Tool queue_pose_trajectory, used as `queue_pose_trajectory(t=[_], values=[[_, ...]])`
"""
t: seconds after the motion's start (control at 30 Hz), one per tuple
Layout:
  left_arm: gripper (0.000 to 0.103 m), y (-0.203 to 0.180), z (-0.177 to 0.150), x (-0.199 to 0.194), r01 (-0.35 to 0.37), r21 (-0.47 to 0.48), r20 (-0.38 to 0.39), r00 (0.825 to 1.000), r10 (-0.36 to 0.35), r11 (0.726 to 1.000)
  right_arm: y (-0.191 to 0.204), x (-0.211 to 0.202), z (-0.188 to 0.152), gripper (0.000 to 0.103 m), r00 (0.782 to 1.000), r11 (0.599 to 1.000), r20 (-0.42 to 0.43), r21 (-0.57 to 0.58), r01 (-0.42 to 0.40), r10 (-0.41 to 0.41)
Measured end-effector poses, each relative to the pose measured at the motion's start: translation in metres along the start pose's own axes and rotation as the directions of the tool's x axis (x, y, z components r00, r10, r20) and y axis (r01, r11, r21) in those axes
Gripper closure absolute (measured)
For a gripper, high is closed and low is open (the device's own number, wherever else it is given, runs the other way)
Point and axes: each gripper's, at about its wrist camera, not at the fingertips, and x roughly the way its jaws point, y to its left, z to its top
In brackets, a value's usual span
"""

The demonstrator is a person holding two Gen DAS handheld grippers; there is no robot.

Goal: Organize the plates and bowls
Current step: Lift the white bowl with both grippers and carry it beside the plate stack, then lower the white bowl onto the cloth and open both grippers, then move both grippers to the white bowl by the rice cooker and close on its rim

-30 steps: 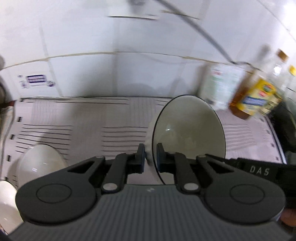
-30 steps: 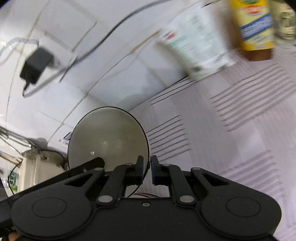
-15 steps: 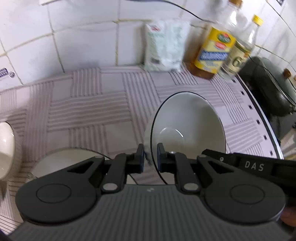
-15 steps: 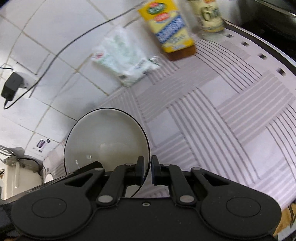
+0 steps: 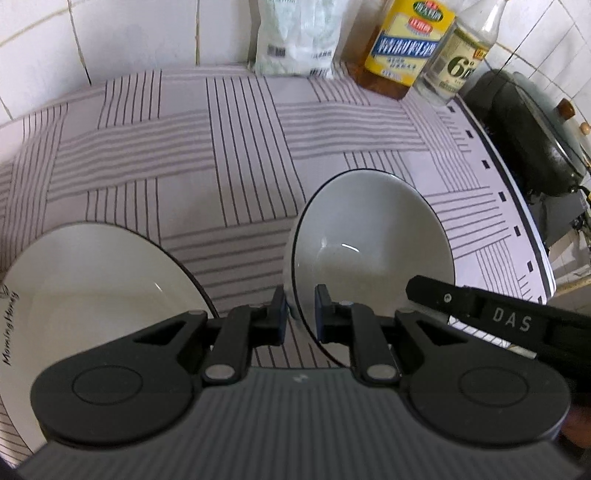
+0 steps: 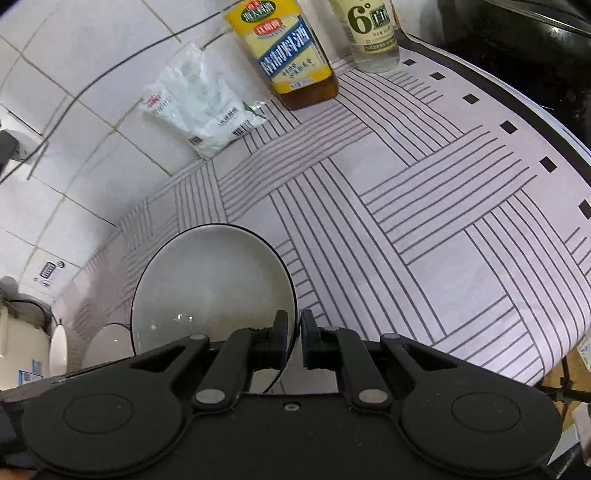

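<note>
Two black two-finger tools clamp one glossy white ceramic bowl with a thin dark rim (image 5: 373,236), each pinching the rim: the left tool (image 5: 300,314) grips its left edge, with one pad inside and one outside, and the right tool (image 6: 291,339) grips its right edge the same way. The bowl is tilted on edge above the table, its hollow facing the left camera. Beside it, at lower left in the left view, lies one wide shallow white plate (image 5: 96,280) with small script lettering on its rim that seems to read "Morning Honey". The right tool's arm carries the white letters "DAS" (image 5: 511,320). A pale cloth with woven-look blocks of thin dark stripes (image 6: 424,229) covers the table. Against the white glazed tile wall stand three items: one crinkled white plastic bag (image 6: 199,107), one amber bottle with a yellow and blue label in Chinese characters (image 6: 288,55), and one clear bottle marked "6°" (image 6: 371,29). One dark lidded pan (image 5: 532,125) sits at far right.
</note>
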Motion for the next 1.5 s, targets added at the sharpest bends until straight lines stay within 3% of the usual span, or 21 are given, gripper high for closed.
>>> queue_pose_trajectory(t=[0.27, 0.73, 0.87, 0.97, 1.13, 1.17, 1.3, 1.5], values=[[0.089, 0.000, -0.004, 0.010, 0.040, -0.041, -0.045, 0.998, -0.042, 0.998, 0.009, 0.002, 0.002, 0.089, 0.997, 0.995, 0.021, -0.057, 0.081, -0.080], [0.086, 0.000, -0.011, 0.026, 0.047, -0.061, -0.080, 0.995, -0.052, 0.997, 0.008, 0.012, 0.000, 0.089, 0.992, 0.987, -0.008, -0.096, 0.126, -0.127], [0.075, -0.003, -0.013, 0.022, 0.032, -0.040, -0.088, 0.995, -0.036, 0.999, 0.009, 0.010, 0.001, 0.088, 0.993, 0.985, 0.004, -0.127, 0.120, -0.121], [0.058, -0.007, -0.016, 0.005, 0.002, 0.006, -0.041, 0.999, -0.002, 1.000, 0.013, -0.002, 0.001, 0.070, 0.994, 0.980, 0.029, -0.164, 0.112, -0.109], [0.052, -0.003, -0.020, -0.022, 0.014, 0.018, -0.019, 1.000, -0.014, 1.000, 0.022, -0.028, -0.001, 0.058, 0.995, 0.970, 0.038, -0.220, 0.100, -0.093], [0.050, -0.002, -0.021, -0.028, 0.010, 0.032, -0.010, 1.000, -0.010, 0.999, 0.023, -0.032, -0.003, 0.052, 0.995, 0.968, 0.038, -0.232, 0.095, -0.088], [0.041, -0.002, -0.027, -0.051, -0.050, 0.095, 0.040, 0.998, 0.047, 0.994, 0.034, -0.051, -0.015, 0.039, 0.994, 0.949, 0.050, -0.298, 0.103, -0.093], [0.035, 0.013, -0.041, -0.087, -0.080, 0.130, 0.070, 0.995, 0.071, 0.988, 0.052, -0.076, -0.027, 0.029, 0.997, 0.923, 0.039, -0.378, 0.073, -0.063]])
